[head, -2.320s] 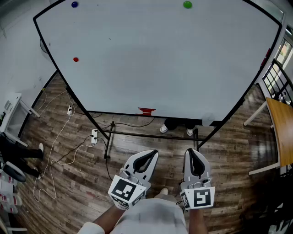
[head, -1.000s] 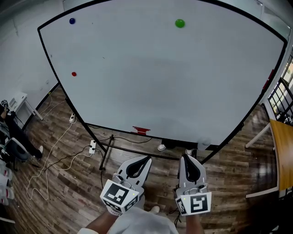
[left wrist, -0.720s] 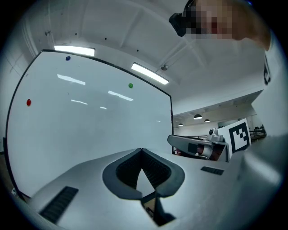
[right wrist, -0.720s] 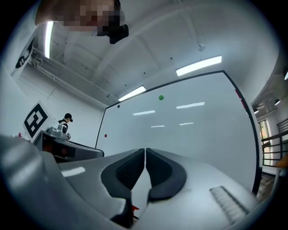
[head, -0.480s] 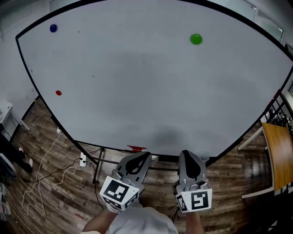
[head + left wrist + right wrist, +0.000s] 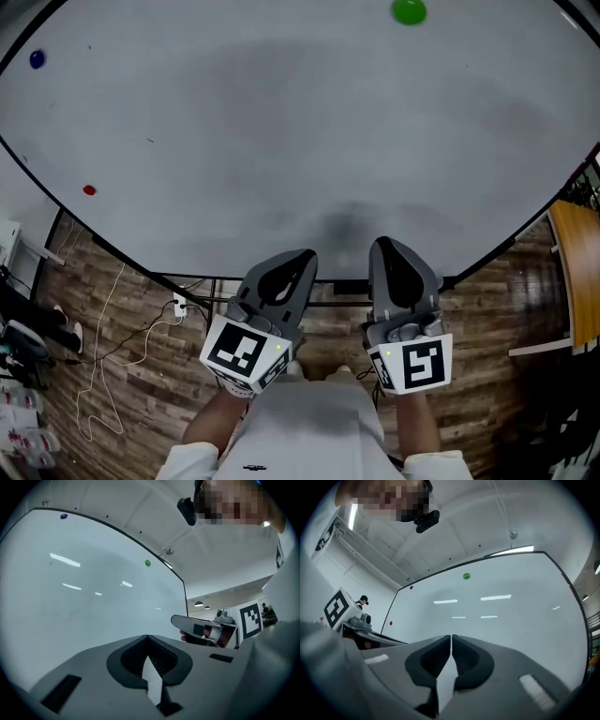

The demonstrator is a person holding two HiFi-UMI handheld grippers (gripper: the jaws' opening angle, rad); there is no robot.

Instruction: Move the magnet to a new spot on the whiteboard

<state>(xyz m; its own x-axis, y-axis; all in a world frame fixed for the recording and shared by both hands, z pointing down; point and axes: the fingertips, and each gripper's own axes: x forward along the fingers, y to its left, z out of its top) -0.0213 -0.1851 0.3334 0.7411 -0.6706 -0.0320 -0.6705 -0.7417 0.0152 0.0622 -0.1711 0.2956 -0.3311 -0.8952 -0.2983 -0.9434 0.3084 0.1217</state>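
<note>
Closer now, the whiteboard (image 6: 281,141) fills the head view, with the green magnet (image 6: 409,11) at the top edge, almost straight above the right tongs (image 6: 391,247), which, like the left tongs (image 6: 298,259), are closed and empty.

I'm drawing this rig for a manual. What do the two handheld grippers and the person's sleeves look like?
The left gripper and right gripper are grey tapering shells with black ribbed pads lining the jaws. Each carries a white cube printed with black square markers. The sleeves are white. No cables show on either.
</note>
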